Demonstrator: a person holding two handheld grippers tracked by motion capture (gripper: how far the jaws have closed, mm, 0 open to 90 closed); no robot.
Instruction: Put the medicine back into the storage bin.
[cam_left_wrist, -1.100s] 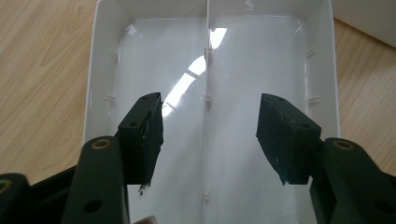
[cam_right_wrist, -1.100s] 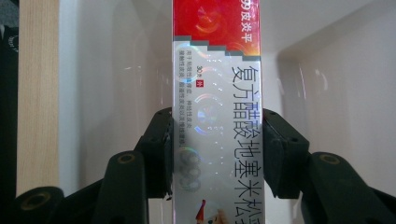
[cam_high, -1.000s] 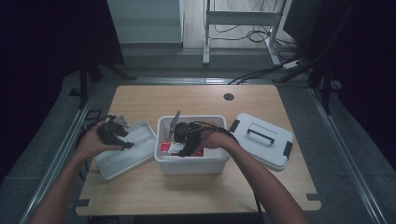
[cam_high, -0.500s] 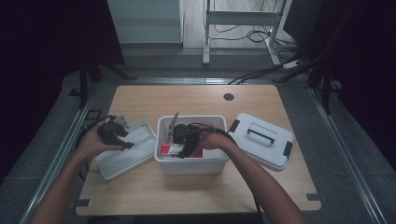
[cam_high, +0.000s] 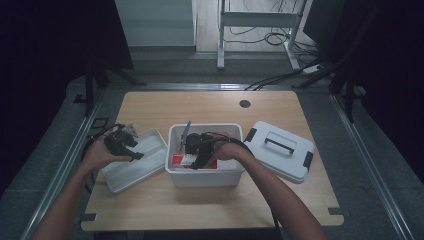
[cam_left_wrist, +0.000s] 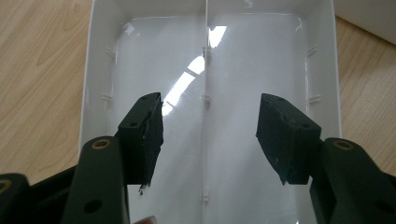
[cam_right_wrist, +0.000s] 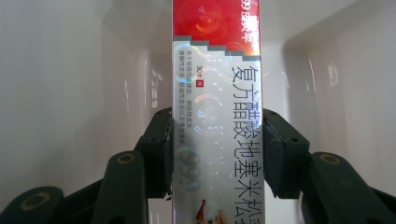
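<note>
Inside white bin (cam_high: 205, 175) — right tongs (cam_right_wrist: 217, 154) clamp red-silver carton (cam_right_wrist: 217, 93) | left tongs (cam_left_wrist: 208, 135) agape

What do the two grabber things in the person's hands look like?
Both are black. The left gripper has two chunky, blocky jaws with worn, scuffed pads and round brass-coloured screws on the arms. The right gripper looks the same: black jaws, round screws. In the high view, a dark cable trails from each gripper. The person's forearms are bare, with no sleeves in sight.

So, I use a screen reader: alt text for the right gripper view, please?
The right gripper grips a red-and-silver box with Chinese print between both jaws, inside a white bin.
</note>
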